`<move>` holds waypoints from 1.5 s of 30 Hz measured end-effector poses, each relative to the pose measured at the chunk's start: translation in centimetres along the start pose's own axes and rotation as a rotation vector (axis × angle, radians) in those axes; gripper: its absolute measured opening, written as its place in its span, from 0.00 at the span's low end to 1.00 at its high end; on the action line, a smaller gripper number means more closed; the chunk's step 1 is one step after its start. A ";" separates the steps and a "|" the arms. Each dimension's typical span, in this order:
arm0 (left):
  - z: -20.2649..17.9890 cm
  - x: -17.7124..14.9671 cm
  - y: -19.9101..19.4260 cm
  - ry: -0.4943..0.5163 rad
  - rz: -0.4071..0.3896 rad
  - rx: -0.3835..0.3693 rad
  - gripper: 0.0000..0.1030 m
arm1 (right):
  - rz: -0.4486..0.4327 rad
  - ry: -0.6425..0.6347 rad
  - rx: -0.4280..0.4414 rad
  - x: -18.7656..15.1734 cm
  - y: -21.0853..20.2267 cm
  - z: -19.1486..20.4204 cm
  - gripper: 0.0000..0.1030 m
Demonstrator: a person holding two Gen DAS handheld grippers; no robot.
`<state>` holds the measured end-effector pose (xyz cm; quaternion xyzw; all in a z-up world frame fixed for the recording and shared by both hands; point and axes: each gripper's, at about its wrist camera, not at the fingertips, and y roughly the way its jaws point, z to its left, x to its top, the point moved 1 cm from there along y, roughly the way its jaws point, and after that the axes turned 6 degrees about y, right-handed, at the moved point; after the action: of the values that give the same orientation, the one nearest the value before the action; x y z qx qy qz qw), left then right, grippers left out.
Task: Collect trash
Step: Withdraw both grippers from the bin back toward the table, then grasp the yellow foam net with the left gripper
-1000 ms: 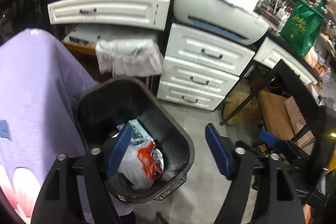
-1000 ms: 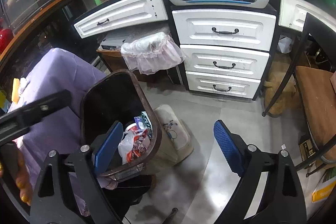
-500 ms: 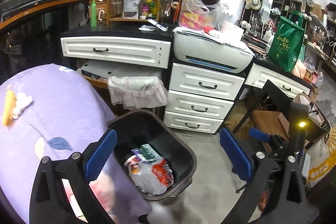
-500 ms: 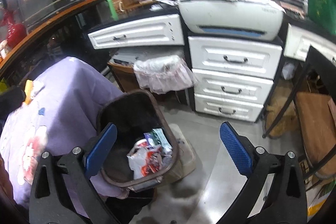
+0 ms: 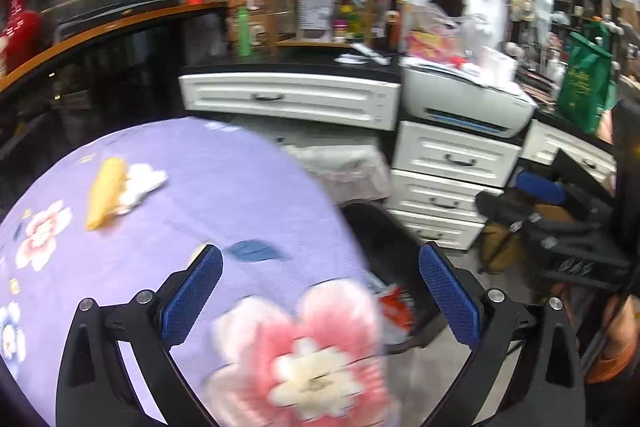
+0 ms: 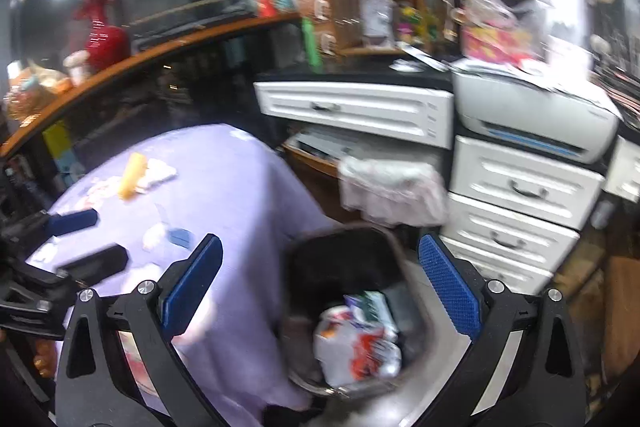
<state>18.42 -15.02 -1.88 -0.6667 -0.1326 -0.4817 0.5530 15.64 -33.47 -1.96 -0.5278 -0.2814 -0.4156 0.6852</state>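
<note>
Left tool (image 5: 320,301) spread wide, nothing between the pads; right tool (image 6: 320,291) likewise spread and empty. Beyond them, yellow wrapper (image 5: 105,193) and white tissue (image 5: 142,183) lying together far across the purple table (image 5: 224,187); bin (image 6: 352,267) of bagged trash (image 6: 356,343) on the floor beside it. Risk: pinching the cloth with the scraps and dragging it. Versus a second ago: both tools lifted from the bin toward the table, pads wider

Black hand-held gripper (image 5: 320,291), blue pads (image 5: 192,293)
</note>
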 end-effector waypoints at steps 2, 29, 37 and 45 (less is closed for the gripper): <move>2.0 -0.5 -0.4 -0.032 0.002 0.030 0.95 | -0.012 -0.042 0.058 0.2 0.3 1.9 0.94; 22.2 -1.9 1.1 -0.254 0.074 0.267 0.94 | 0.150 -0.270 0.237 0.6 6.4 16.1 0.94; 21.5 0.1 7.6 -0.192 0.157 0.270 0.79 | 0.179 -0.262 0.241 0.5 7.8 15.8 0.94; 23.6 -0.2 9.6 -0.277 0.181 0.256 0.30 | 0.191 -0.260 0.243 0.5 8.8 15.8 0.94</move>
<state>36.80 2.14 -6.10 -0.6599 -0.2069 -0.3131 0.6509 24.33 -17.68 -1.32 -0.5149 -0.3644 -0.2398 0.7380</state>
